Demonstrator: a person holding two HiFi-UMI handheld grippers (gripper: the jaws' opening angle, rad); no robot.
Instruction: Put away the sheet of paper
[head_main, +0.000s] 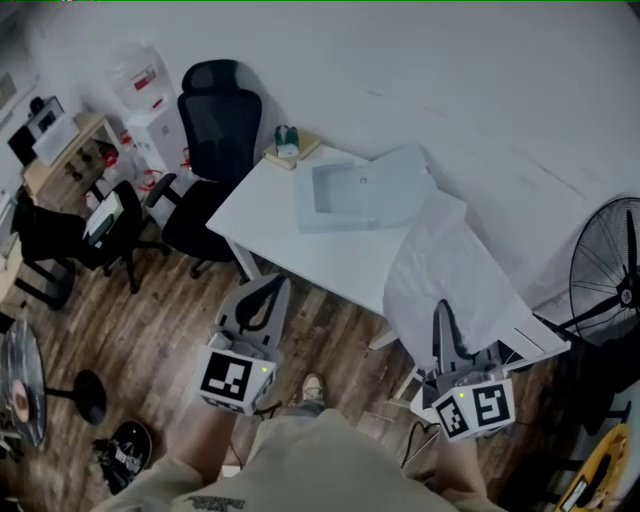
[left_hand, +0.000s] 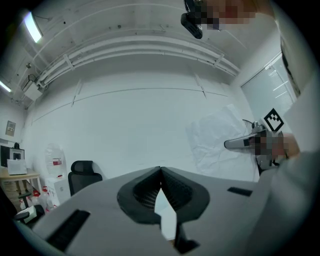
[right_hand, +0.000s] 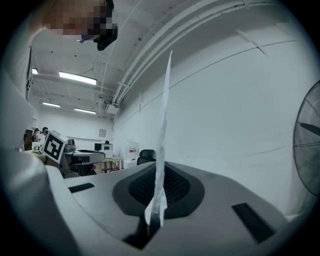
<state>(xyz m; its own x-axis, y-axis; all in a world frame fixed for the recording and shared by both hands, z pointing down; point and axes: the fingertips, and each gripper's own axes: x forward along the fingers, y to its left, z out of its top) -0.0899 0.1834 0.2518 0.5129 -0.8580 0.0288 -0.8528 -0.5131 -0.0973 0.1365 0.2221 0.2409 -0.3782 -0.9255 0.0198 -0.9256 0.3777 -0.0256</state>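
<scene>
The sheet of paper (head_main: 450, 265) is white and creased. It hangs in the air over the right end of the white table (head_main: 285, 235), with my right gripper (head_main: 441, 312) shut on its lower edge. In the right gripper view the paper (right_hand: 163, 115) stands edge-on, rising from between the closed jaws of the right gripper (right_hand: 158, 175). My left gripper (head_main: 268, 286) floats off the table's front edge, shut with nothing in it. The left gripper view shows the left gripper (left_hand: 161, 170) with its tips touching, and the paper (left_hand: 216, 136) off to the right. A pale blue open folder (head_main: 360, 188) lies on the table.
A small green object on a wooden board (head_main: 288, 146) sits at the table's far corner. A black office chair (head_main: 212, 130) stands left of the table, and a water dispenser (head_main: 145, 92) is beyond it. A floor fan (head_main: 608, 270) is at the right, with a white wall behind.
</scene>
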